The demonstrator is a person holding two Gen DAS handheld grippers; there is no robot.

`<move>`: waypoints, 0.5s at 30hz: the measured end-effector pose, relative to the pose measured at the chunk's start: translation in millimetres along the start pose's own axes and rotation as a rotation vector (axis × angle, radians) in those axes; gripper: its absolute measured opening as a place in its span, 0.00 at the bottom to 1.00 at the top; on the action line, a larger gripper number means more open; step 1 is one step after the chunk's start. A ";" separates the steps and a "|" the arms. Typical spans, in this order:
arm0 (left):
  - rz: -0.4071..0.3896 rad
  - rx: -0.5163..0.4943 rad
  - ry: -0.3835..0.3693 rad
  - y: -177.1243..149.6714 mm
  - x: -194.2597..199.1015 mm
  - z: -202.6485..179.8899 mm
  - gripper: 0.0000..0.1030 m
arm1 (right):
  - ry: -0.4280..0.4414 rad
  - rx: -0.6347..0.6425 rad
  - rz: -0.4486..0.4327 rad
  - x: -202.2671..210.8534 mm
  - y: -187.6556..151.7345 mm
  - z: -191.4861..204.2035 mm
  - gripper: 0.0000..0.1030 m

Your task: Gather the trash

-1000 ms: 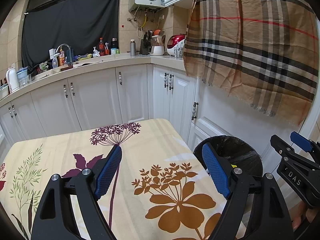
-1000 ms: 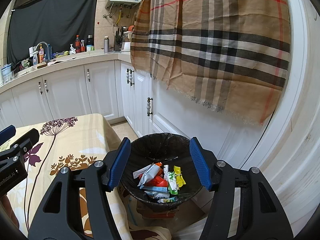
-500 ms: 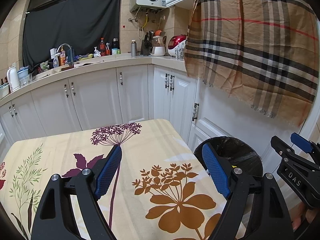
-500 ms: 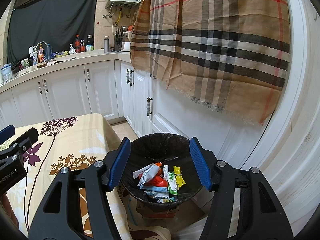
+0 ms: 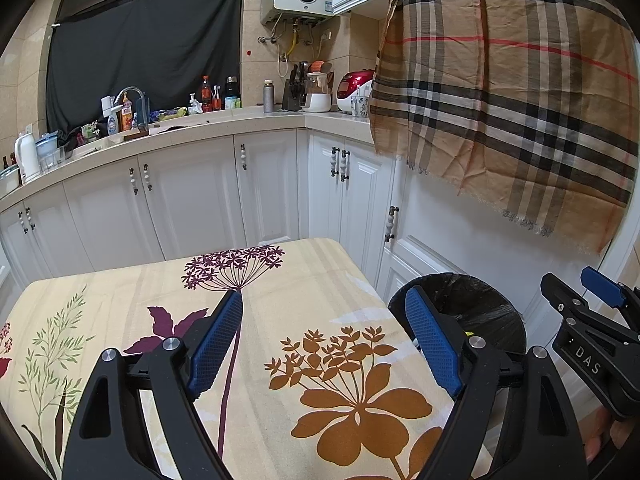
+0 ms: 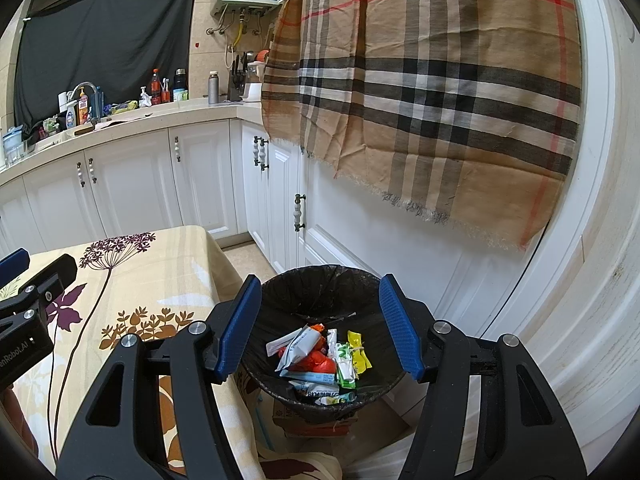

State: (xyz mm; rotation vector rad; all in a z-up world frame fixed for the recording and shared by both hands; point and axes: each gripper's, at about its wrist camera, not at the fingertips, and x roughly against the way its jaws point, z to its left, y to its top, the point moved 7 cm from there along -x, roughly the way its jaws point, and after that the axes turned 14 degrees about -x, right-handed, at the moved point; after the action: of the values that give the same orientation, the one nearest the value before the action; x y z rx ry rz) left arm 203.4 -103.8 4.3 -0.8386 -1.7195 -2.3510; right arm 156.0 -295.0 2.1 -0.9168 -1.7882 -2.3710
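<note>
My right hand-held gripper (image 6: 320, 326) hangs over the black-lined trash bin (image 6: 320, 280), jaws partly apart with nothing between them, lined up above the heap of crumpled wrappers (image 6: 320, 356) lying at the bottom. My left hand-held gripper (image 5: 324, 340) is poised above the flower-print tablecloth (image 5: 280, 280), jaws spread wide and empty. No litter shows on the cloth in either view, so I judge the collecting is essentially done, both tools parked clear of the bin's rim. The bin stands on the floor just beside the table's corner, below a plaid scarf (image 6: 440, 92) draped over the white cabinets (image 5: 192, 196).
</note>
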 end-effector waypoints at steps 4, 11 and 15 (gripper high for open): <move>0.001 0.001 0.001 -0.1 -0.3 -0.2 0.79 | 0.001 -0.001 0.000 -0.1 0.0 0.0 0.58; -0.002 0.002 0.006 -0.1 -0.4 0.6 0.79 | 0.000 0.000 0.000 -0.2 -0.1 0.1 0.58; -0.002 0.006 0.002 -0.2 -0.9 0.4 0.79 | 0.000 0.000 0.000 -0.2 -0.1 0.1 0.58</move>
State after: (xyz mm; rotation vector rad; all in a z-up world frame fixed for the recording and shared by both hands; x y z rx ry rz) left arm 204.2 -103.6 3.8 -0.8345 -1.7262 -2.3460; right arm 156.2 -295.0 1.9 -0.9169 -1.7882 -2.3706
